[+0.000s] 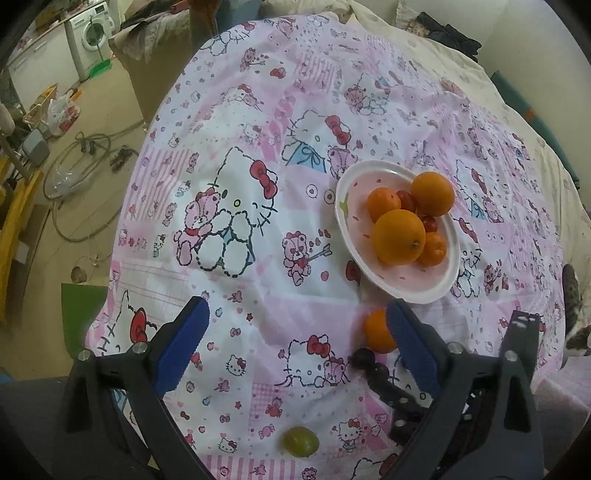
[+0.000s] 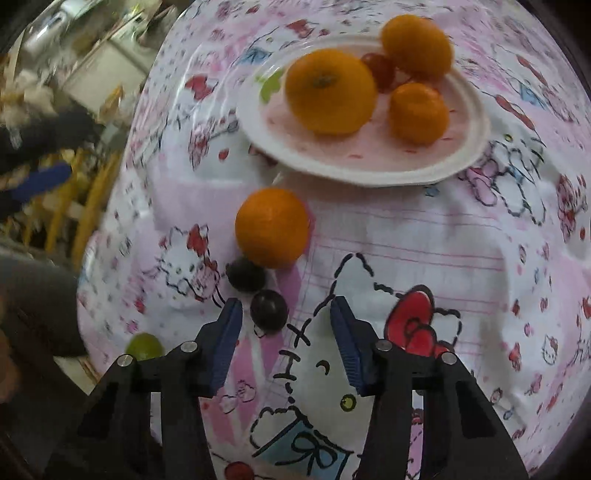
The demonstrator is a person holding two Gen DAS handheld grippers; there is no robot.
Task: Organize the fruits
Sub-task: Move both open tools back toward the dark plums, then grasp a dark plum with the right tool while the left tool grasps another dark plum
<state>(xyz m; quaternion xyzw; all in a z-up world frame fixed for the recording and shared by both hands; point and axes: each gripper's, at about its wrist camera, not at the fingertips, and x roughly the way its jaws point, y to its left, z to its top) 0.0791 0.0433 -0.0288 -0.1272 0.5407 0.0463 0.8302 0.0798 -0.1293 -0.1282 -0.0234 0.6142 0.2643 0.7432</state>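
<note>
A white and pink plate [image 1: 395, 284] [image 2: 354, 162] on the Hello Kitty cloth holds several oranges [image 1: 398, 237] [image 2: 330, 90] and red grapes [image 1: 406, 200] [image 2: 380, 68]. A loose small orange [image 1: 377, 331] [image 2: 272, 227] lies on the cloth in front of the plate, with two dark grapes [image 1: 364, 357] [image 2: 269, 309] beside it and a green grape [image 1: 301, 441] [image 2: 144, 346] nearer me. My left gripper [image 1: 299, 345] is open and empty over the cloth. My right gripper [image 2: 286, 338] is open and empty, with the nearer dark grape just ahead of its left finger.
The cloth [image 1: 258, 110] covers a bed or table whose left edge drops to a floor with a hose [image 1: 85, 184], bags and a washing machine [image 1: 92, 33]. Dark clothing [image 1: 450, 33] lies at the far right. My right gripper shows in the left wrist view [image 1: 517, 343].
</note>
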